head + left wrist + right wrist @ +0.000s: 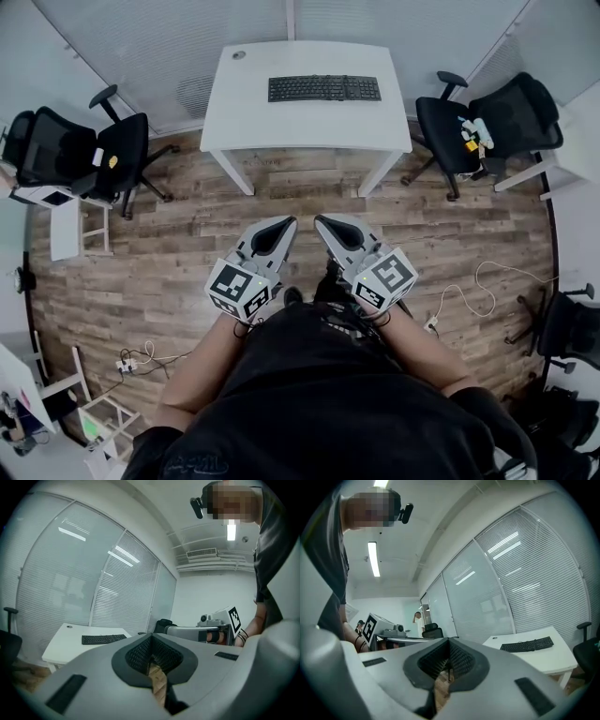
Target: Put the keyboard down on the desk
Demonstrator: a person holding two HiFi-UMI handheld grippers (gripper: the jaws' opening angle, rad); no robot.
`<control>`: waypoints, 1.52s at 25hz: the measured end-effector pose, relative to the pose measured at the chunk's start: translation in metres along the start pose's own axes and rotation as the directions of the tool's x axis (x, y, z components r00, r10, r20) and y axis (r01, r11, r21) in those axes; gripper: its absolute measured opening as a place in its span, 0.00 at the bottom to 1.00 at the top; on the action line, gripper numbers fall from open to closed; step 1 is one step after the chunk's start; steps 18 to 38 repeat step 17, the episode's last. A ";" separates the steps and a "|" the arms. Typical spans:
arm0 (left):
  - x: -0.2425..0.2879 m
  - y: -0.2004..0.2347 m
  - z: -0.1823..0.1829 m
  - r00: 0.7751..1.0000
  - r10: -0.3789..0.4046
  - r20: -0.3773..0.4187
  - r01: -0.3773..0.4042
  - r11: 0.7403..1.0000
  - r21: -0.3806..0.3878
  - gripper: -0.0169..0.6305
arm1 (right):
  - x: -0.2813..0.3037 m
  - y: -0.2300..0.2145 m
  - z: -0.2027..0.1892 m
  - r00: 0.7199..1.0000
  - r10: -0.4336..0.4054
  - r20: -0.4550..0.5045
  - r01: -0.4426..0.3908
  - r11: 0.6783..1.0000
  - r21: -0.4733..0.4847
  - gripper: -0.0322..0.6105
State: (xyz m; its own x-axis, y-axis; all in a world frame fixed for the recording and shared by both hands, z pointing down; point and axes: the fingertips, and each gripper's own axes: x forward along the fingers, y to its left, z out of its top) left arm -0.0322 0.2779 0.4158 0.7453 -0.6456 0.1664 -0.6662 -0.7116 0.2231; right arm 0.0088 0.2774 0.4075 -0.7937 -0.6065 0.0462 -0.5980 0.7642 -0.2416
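A black keyboard [324, 88] lies flat on the far half of a white desk [253, 117], parallel to its back edge. It also shows in the left gripper view, keyboard [104, 639] on desk [58, 646], and in the right gripper view, keyboard [527, 644] on desk [551, 660]. My left gripper [288, 222] and right gripper [320, 220] are side by side close to my body, well short of the desk over the wooden floor. Both point towards the desk. Each has its jaws together with nothing between them, as the left gripper [151, 636] and right gripper [449, 641] views show.
Black office chairs stand left [112, 155] and right [469, 127] of the desk. A white stool [67, 230] is at the left, and cables [469, 291] and a power strip [131, 361] lie on the floor. Glass walls with blinds close off the room behind the desk.
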 end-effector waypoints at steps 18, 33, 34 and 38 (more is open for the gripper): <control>-0.055 0.010 -0.011 1.000 -0.006 -0.001 0.006 1.000 -0.008 0.05 | 0.028 0.056 -0.018 1.000 0.008 -0.003 -0.008 1.000 -0.006 0.08; -0.055 0.010 -0.011 1.000 -0.006 -0.001 0.006 1.000 -0.008 0.05 | 0.028 0.056 -0.018 1.000 0.008 -0.003 -0.008 1.000 -0.006 0.08; -0.055 0.010 -0.011 1.000 -0.006 -0.001 0.006 1.000 -0.008 0.05 | 0.028 0.056 -0.018 1.000 0.008 -0.003 -0.008 1.000 -0.006 0.08; -0.055 0.010 -0.011 1.000 -0.006 -0.001 0.006 1.000 -0.008 0.05 | 0.028 0.056 -0.018 1.000 0.008 -0.003 -0.008 1.000 -0.006 0.08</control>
